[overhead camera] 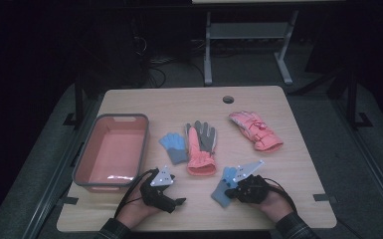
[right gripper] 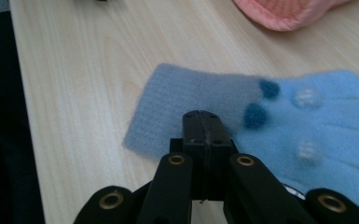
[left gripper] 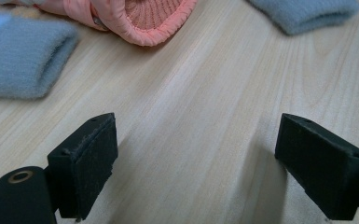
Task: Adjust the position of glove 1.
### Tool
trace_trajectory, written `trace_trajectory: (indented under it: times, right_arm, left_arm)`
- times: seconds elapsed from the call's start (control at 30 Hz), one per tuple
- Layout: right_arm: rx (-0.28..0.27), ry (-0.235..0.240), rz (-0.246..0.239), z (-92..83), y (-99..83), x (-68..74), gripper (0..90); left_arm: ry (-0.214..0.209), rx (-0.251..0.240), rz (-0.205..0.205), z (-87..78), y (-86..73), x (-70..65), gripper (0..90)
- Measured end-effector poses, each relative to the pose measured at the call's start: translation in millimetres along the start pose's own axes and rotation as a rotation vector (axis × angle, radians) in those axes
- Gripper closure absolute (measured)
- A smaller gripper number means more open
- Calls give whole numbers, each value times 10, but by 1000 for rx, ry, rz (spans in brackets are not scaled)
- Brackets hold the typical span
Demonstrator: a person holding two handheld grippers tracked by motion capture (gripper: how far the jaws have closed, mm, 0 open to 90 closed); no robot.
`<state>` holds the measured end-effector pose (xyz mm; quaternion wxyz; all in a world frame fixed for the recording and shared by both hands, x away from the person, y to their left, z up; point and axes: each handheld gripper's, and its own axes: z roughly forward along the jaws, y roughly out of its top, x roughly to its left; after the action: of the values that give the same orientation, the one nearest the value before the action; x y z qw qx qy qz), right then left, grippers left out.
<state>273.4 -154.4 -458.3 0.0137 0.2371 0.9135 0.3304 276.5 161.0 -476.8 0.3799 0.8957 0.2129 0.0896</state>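
Hiding part of blue glove (right gripper: 279, 116), closed right tool (right gripper: 201, 122), fingertips cropped

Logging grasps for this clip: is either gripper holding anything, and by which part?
Left gripper is open over bare table. Right gripper is shut above the blue glove near its cuff; a pinch cannot be told.

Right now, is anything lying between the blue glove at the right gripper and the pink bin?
Yes. The left gripper and its hand sit on the table between the blue glove and the pink bin. Its jaws are open and empty.
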Motion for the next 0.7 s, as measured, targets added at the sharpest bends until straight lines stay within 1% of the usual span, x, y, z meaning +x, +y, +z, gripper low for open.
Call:
trace_trajectory:
  times: [0.13,0.2,0.23,0.27,0.33,0.37,0.43,0.5,0.53,0.63,0.67,0.7]
  right_arm:
    - [-6,5,2,9,20,28,900]
    - [-22,-5,5,-24,23,18,866]
    - [-39,-23,15,-74,4,0,816]
    - [-46,-34,22,-96,-6,-6,800]
    - [-68,-58,45,-148,-43,-36,718]
    - [-81,-86,51,-176,-63,-54,693]
    - [-92,-109,64,-242,-99,-105,626]
    - [-117,-146,96,-310,-140,-150,554]
    - [-124,-161,110,-333,-158,-170,504]
    - [-139,-191,140,-373,-228,-215,408]
    - [-139,-191,140,-373,-228,-215,408]
    - [-146,-217,162,-415,-301,-249,366]
  left_arm:
    - [0,-5,-6,3,0,-3,124]
    - [-2,-4,-10,4,-2,-6,124]
    - [1,-4,-5,6,2,2,124]
    - [3,-3,-8,9,4,0,123]
    - [4,-4,-13,12,5,-4,124]
    - [6,-7,-16,14,5,-7,124]
    - [8,-4,-16,13,8,-9,124]
    - [10,-2,-16,13,10,-9,124]
    - [12,-1,-18,15,13,-12,124]
    - [12,-2,-19,17,12,-14,124]
    - [12,-2,-19,17,12,-14,124]
    - [13,-2,-19,16,12,-15,125]
